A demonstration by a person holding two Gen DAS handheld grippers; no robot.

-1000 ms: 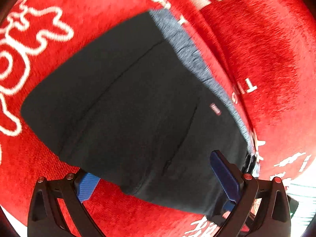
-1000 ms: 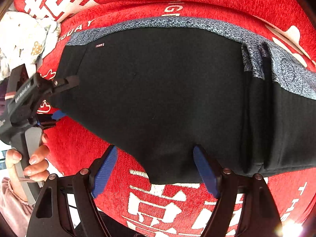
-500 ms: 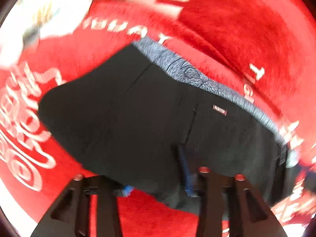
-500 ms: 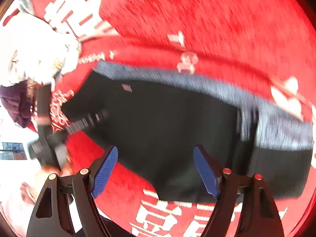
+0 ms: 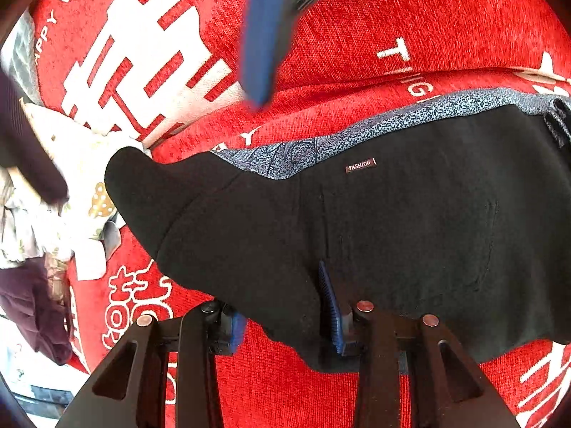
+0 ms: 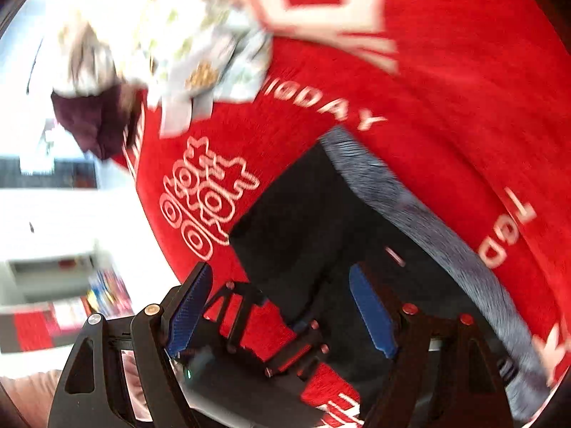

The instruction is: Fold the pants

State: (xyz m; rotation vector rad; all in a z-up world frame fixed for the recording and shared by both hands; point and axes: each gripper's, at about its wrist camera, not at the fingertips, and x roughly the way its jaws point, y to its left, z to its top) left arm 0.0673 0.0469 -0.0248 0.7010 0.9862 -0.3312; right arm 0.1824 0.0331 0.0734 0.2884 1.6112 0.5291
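Observation:
Black pants [image 5: 392, 221] with a grey-blue patterned waistband [image 5: 321, 142] and a small FASHION label lie on a red cover [image 5: 428, 18]. My left gripper [image 5: 285, 306] is shut on the near edge of the pants, with the fabric pinched between its blue pads [image 5: 330, 306]. The left corner of the pants curls upward. My right gripper [image 6: 282, 306] is open and empty, hovering above the left gripper and the pants [image 6: 303, 214]. One of its blue fingers [image 5: 262, 32] shows blurred at the top of the left wrist view.
The red cover [image 6: 446, 89] carries white lettering and shapes. A pile of pale floral and dark maroon clothes [image 5: 53, 196] lies at the left; it also shows in the right wrist view [image 6: 150, 53]. The edge of the cover falls away at the left.
My left gripper closed from open onto the near edge of the pants. My right gripper swung left, over the left gripper, staying open. The pants' left corner lifted.

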